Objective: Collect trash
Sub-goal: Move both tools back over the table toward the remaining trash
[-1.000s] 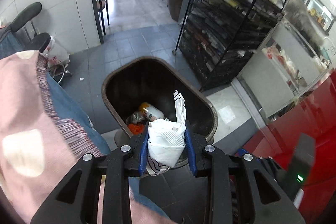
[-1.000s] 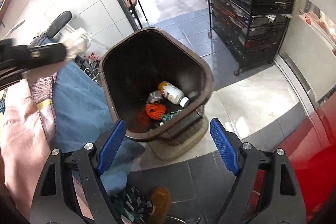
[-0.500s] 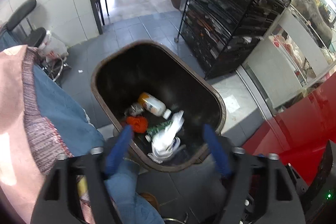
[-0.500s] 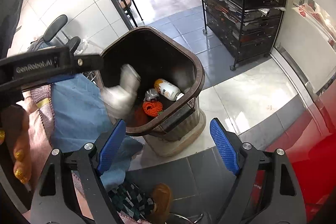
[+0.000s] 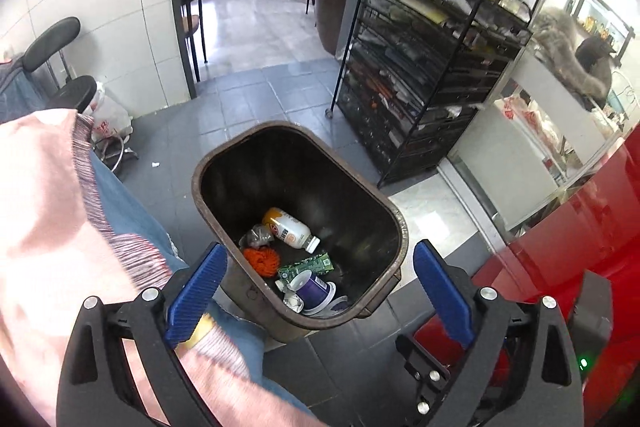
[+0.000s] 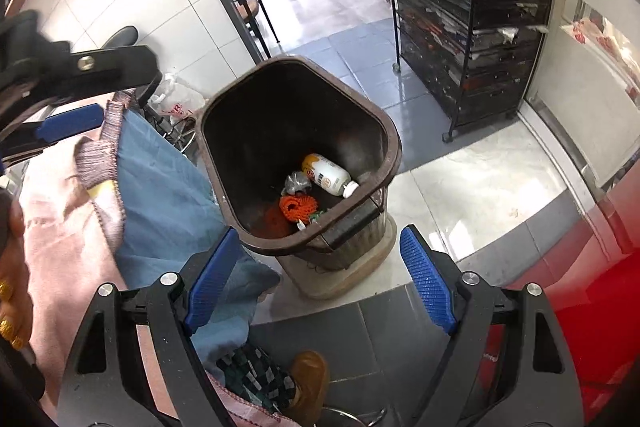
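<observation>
A dark brown trash bin (image 5: 218,159) stands on the floor below both grippers; it also shows in the right wrist view (image 6: 394,143). Inside lie a white bottle with an orange end (image 5: 290,229), an orange mesh ball (image 5: 262,261), a green wrapper (image 5: 308,265) and a white and purple paper cup (image 5: 312,293). My left gripper (image 5: 320,291) is open and empty above the bin's near rim. My right gripper (image 6: 320,275) is open and empty, above the bin's near side. The left gripper's arm (image 6: 80,67) shows at the upper left of the right wrist view.
A black wire rack (image 5: 424,67) full of goods stands right of the bin. A red surface (image 5: 568,259) runs along the right. The person's pink sleeve and blue jeans (image 5: 60,219) fill the left. A black stool (image 5: 60,67) and a white bag (image 5: 110,115) stand by the tiled wall.
My left gripper opened and let go of the white cup, which fell into the bin. The left gripper then rose higher above the bin. The right gripper stayed open.
</observation>
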The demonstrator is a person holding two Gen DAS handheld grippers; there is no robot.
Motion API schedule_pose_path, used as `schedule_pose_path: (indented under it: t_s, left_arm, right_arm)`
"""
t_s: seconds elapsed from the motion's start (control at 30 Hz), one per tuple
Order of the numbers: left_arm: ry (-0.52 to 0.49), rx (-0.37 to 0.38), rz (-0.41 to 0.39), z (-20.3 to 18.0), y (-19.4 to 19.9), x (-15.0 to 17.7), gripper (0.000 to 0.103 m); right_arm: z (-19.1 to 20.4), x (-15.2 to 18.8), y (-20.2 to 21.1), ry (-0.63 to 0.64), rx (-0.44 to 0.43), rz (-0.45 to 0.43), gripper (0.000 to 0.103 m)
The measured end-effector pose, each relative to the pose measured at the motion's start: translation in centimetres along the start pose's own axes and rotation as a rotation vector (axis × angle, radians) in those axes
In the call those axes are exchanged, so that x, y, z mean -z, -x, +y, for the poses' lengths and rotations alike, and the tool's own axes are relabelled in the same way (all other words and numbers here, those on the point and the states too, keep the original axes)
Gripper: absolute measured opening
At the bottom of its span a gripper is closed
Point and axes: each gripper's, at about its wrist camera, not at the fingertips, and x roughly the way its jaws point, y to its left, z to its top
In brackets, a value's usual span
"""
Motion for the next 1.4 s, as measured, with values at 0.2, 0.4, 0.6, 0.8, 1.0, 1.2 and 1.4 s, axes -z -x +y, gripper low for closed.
schedule_pose_path:
  t_s: [0.2,0.4,0.6,0.8,1.0,1.2,1.4]
  left_arm:
    - [0.015,-0.010,-0.058,0.9,4.0,1.4,0.095]
    - [0.008,-0.064,-0.111,2.8,7.8,3.7,0.096]
    - [0.059,-0.140,-0.188,6.3,12.5,6.9,0.097]
    - [0.172,-0.309,-0.253,11.6,16.9,10.8,0.097]
    - [0.350,-0.451,-0.328,17.4,21.7,14.6,0.097]
    - [0.481,-0.559,-0.347,22.3,25.6,19.0,0.097]
    - [0.649,-0.553,-0.372,28.0,28.0,21.9,0.096]
  right_arm:
    - [2.0,-0.9,1.9,0.044,-0.007,-0.054,0.084]
    - [4.8,-1.5,3.8,0.094,-0.059,-0.096,0.084]
    - [9.2,-1.4,5.4,0.181,-0.133,-0.123,0.085]
    - [14.6,-0.9,6.6,0.281,-0.229,-0.129,0.085]
    - [20.4,0.5,7.3,0.408,-0.329,-0.099,0.085]
    - [26.1,2.2,8.1,0.539,-0.448,-0.055,0.085]
    - [31.4,4.6,9.4,0.662,-0.512,-0.033,0.085]
